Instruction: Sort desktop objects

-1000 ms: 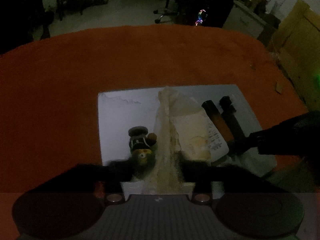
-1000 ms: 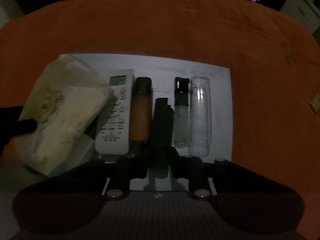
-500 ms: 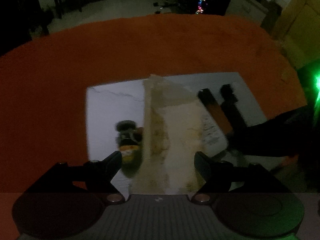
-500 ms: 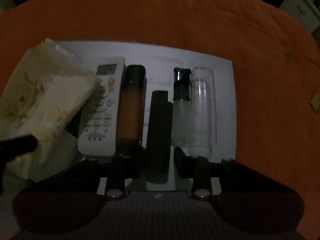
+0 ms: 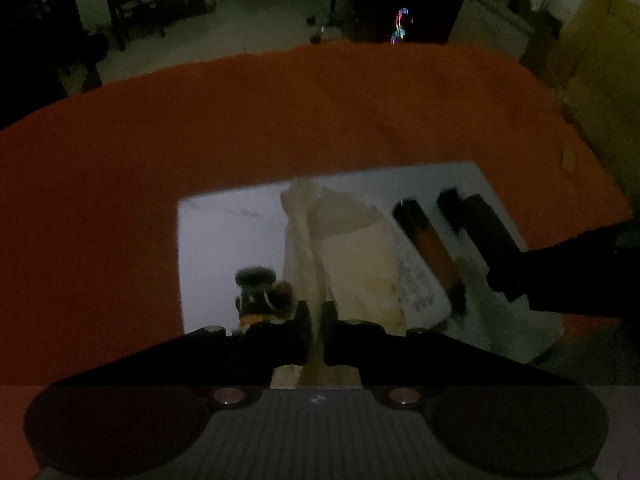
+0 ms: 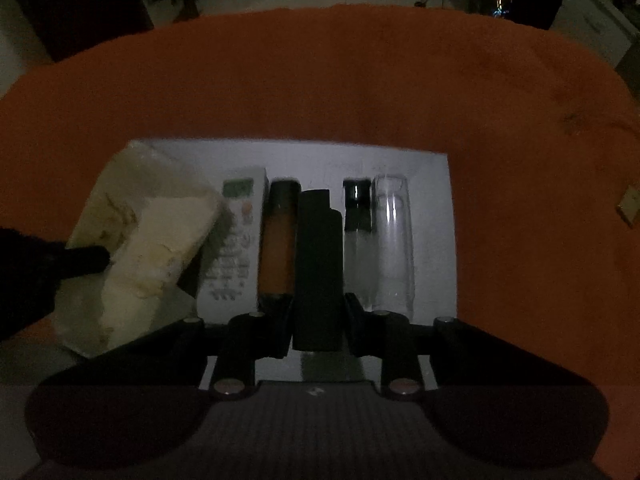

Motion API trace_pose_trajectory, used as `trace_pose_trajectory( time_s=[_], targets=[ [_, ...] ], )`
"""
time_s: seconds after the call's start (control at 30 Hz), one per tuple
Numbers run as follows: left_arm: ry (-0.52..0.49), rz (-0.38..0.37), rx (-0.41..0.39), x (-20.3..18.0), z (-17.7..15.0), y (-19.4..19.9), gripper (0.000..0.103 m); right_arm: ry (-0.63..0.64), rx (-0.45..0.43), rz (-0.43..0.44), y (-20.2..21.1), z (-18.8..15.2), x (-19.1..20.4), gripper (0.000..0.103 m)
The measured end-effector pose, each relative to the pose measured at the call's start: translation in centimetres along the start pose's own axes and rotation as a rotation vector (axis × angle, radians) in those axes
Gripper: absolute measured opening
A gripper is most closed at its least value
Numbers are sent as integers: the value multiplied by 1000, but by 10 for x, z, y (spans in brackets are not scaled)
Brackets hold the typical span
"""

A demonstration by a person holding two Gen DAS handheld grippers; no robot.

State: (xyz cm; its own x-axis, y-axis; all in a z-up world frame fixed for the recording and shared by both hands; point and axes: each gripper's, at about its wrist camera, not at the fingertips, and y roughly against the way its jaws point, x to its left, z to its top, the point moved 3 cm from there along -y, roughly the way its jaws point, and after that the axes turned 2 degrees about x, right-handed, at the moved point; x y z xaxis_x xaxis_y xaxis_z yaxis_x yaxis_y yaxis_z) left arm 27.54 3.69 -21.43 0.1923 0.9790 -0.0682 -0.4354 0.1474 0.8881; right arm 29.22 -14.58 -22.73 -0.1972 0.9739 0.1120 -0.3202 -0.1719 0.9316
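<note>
My left gripper is shut on a thin flap of the cream tissue pack, which stands over the white sheet. A small bear figurine sits just left of the pack. In the right wrist view, a black oblong case sits between the fingers of my right gripper. Its jaws are closing on the case and hold it a little above the sheet. An orange bottle lies left of the case and a black-capped spray bottle right of it.
A white remote lies by the pack, and a clear tube at the row's right end. The orange tablecloth surrounds the sheet, with a small tan chip at the right. The room is dim.
The left jaws opened wide beside the pack, then closed on its flap. The right gripper rose slightly with the black case, which now stands off the sheet.
</note>
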Motion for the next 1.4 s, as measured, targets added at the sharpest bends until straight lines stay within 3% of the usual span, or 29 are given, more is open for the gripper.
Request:
trace_pose_trajectory(
  time_s=[0.27, 0.4, 0.47, 0.5, 0.53, 0.57, 0.63, 0.77, 1.07, 1.17, 1.2, 1.27, 1.3, 1.37, 1.4],
  targets=[
    [37, -34, -40, 7, 3, 23, 3, -33, -44, 54, 23, 7, -9, 28],
    [60, -58, 1, 9, 2, 19, 7, -32, -36, 53, 23, 1, -9, 28],
    [57, -80, -3, 6, 1, 18, 33, -32, -31, 51, 20, 2, -11, 28],
    [53, -85, -13, 4, 1, 19, 83, -33, -28, 52, 21, 2, -11, 28],
    [47, -78, -33, 2, 1, 20, 98, -34, -24, 53, 22, 2, -10, 28],
    [35, -56, -58, -1, 0, 21, 103, -34, -21, 54, 19, 4, -11, 28],
    [6, -13, -69, -9, 3, 17, 103, -27, -15, 49, 16, 5, -9, 28],
    [-3, 45, 18, -21, 10, -5, 103, -20, -12, 53, 15, 0, -7, 28],
    [-52, 139, 81, -48, 10, -31, 102, -21, -17, 60, 15, -2, -2, 28],
    [-112, 180, 95, -56, 6, -36, 102, -41, -14, 64, 12, -5, -3, 28],
    [-128, 194, 99, -58, 5, -37, 98, -41, -11, 57, 11, -6, -3, 28],
    [-129, 202, 108, -57, 4, -38, 66, -40, -5, 44, 8, -8, -3, 28],
    [-103, 173, 115, -55, 4, -38, 50, -40, -2, 38, 7, -9, -3, 28],
    [-61, 156, 98, -51, 5, -35, 44, -44, 5, 37, 5, -12, -4, 28],
    [-55, 162, 86, -49, 6, -32, 34, -44, 7, 36, 5, -12, -5, 28]
  ],
)
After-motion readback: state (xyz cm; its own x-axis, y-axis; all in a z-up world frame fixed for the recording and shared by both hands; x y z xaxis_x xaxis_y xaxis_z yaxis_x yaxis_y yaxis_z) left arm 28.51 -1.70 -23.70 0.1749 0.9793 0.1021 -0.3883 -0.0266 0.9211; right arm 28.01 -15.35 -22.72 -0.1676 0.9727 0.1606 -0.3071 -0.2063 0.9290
